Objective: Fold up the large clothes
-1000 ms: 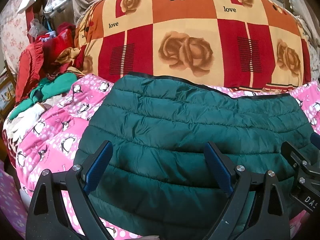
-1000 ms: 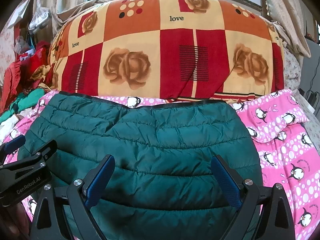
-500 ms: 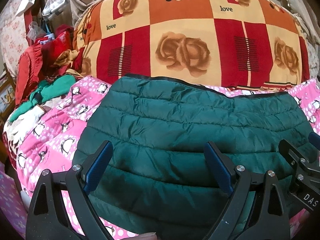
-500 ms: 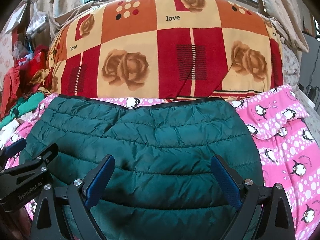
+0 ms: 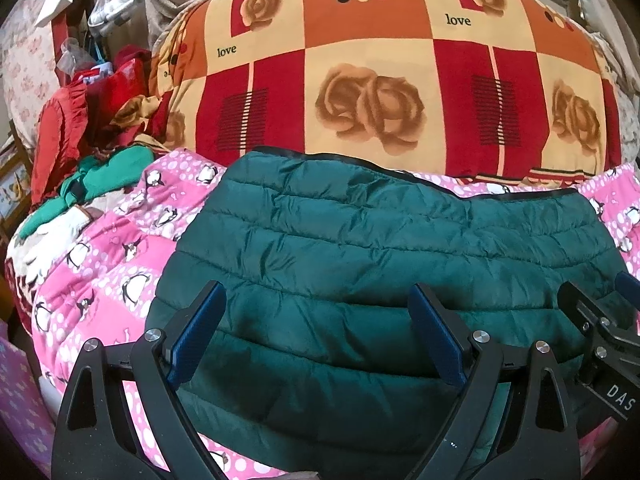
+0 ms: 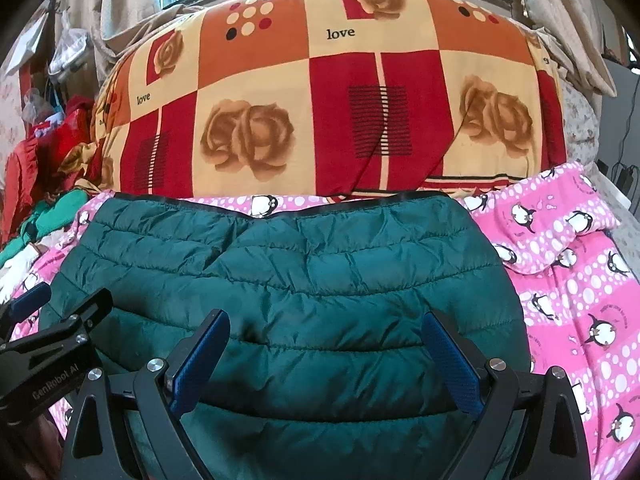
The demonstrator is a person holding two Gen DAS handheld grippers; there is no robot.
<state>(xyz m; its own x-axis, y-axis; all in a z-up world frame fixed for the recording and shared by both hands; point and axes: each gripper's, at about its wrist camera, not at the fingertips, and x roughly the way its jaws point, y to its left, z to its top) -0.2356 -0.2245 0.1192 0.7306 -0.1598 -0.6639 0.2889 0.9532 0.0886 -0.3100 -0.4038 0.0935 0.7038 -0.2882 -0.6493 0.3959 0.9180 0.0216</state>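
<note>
A: Looking down, we see the green puffy jacket [image 5: 380, 280] lying flat on the pink penguin blanket [image 5: 100, 272]; its far edge sits just in front of the big rose quilt [image 5: 360, 80].

B: Our left gripper [image 5: 316, 332] hangs over the near part of the jacket; its jaws are wide apart and hold nothing; our right gripper [image 6: 326, 356] is just beside it, jaws wide apart too, nothing in them.

A: So what do we do now?

B: We think the jacket looks partly folded; next we should grab the near edge, one gripper at each side; we pinch all the layers together, because puffy cloth is slippery; then we lift both sides evenly and lay the edge over to the far edge, keeping it straight.
</note>
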